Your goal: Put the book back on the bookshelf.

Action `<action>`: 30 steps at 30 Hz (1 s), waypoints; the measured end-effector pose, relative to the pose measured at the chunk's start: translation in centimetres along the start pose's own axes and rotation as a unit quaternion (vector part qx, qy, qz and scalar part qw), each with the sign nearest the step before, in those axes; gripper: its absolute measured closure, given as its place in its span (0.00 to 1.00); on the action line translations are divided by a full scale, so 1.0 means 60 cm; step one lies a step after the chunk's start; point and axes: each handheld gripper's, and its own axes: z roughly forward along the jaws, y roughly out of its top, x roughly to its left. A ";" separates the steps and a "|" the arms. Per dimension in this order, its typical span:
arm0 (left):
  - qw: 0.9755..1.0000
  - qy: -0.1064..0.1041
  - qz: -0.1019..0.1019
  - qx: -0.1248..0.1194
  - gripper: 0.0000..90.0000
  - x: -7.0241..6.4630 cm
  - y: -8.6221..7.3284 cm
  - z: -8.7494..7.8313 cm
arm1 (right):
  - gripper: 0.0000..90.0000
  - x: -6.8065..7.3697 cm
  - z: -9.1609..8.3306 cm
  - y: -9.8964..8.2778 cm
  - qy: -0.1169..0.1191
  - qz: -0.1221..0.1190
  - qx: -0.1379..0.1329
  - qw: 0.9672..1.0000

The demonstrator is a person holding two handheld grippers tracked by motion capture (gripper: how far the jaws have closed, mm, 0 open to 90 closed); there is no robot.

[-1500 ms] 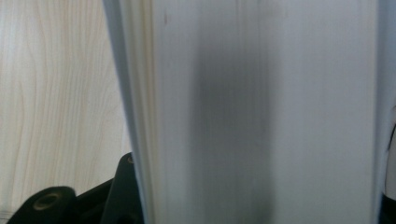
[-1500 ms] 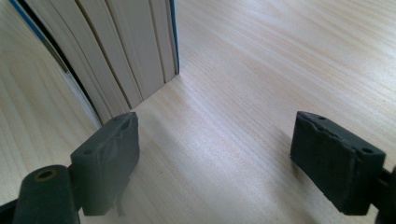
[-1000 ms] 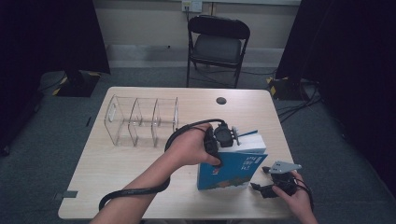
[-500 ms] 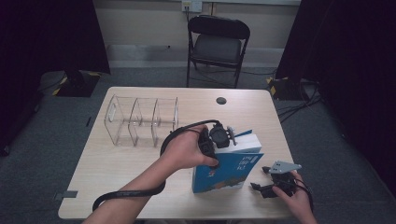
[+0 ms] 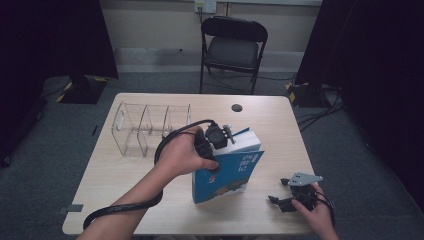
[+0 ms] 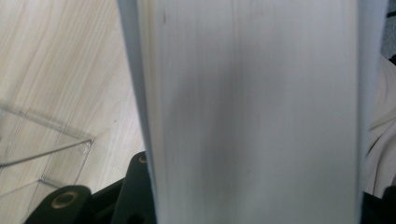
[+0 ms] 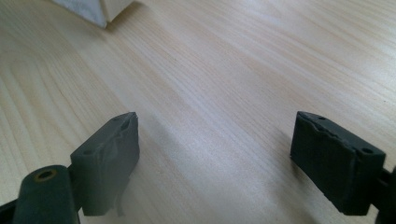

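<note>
A thick book with a blue cover (image 5: 227, 172) stands tilted on its lower edge near the middle of the wooden table (image 5: 280, 130). My left gripper (image 5: 220, 142) is shut on its upper end, held by a hand from the left. In the left gripper view the pale page edge of the book (image 6: 252, 112) runs up between the jaws, with one black finger (image 6: 135, 186) beside it. My right gripper (image 5: 278, 202) rests low at the table's front right, apart from the book. Its jaws stand open over bare wood (image 7: 229, 158), and a corner of the book (image 7: 98, 11) lies far off.
A clear plastic divided organizer (image 5: 150, 127) stands on the table's left half, behind the left hand, and shows again in the left gripper view (image 6: 37, 154). A small black disc (image 5: 236, 107) lies near the far edge. A black folding chair (image 5: 232, 50) stands beyond the table.
The left hand has lifted the book's gripped end and carried it leftward, so the book stands steeper than before. The right gripper has stayed in place.
</note>
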 end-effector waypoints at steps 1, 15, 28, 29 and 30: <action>1.000 0.000 -0.006 -0.002 0.69 0.003 -0.004 -0.001 | 0.17 0.000 0.000 0.000 0.000 0.000 0.000 1.000; 0.999 0.015 -0.051 0.002 0.69 0.035 -0.051 -0.029 | 0.17 0.000 0.000 0.000 0.000 0.000 0.000 1.000; 0.995 0.029 -0.093 -0.002 0.69 0.058 -0.102 -0.056 | 0.17 -0.001 0.000 0.000 0.002 -0.001 -0.001 1.000; 0.995 0.031 -0.097 -0.003 0.69 0.058 -0.104 -0.057 | 0.17 -0.001 0.000 0.000 0.003 -0.001 -0.001 1.000; 0.995 0.033 -0.097 -0.003 0.69 0.060 -0.108 -0.058 | 0.17 -0.001 0.000 0.000 0.003 -0.001 -0.001 1.000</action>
